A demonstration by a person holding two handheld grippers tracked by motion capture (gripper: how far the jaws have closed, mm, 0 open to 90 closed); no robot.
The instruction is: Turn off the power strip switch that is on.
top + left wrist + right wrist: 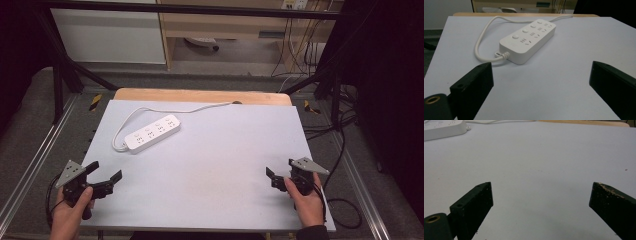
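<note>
Power strip (152, 133), white, is seen lying flat on the pale grey table (215, 165) in the far left part of the surface, its long axis set diagonally. 4 round buttons and 4 socket groups are visible along its top face in the left gripper view. A white cable (165, 109) leaves the strip's near-left end, loops to the left of it and is led along the far edge of the table toward a hole in the wooden board (200, 95) behind.

Left gripper (106, 178) is held in the person's left hand (70, 212) at the near left corner of the table; its jaws are spread wide with nothing between them and are directed toward the power strip (527, 41), from which they are well apart.

Right gripper (281, 173) is held in the right hand (306, 200) at the near right edge of the table. Its jaws are likewise spread apart and empty, above bare table surface (539, 170). Pale specks are seen on one jaw tip in the right gripper view, where a corner of the strip (444, 128) appears at the upper left.
</note>
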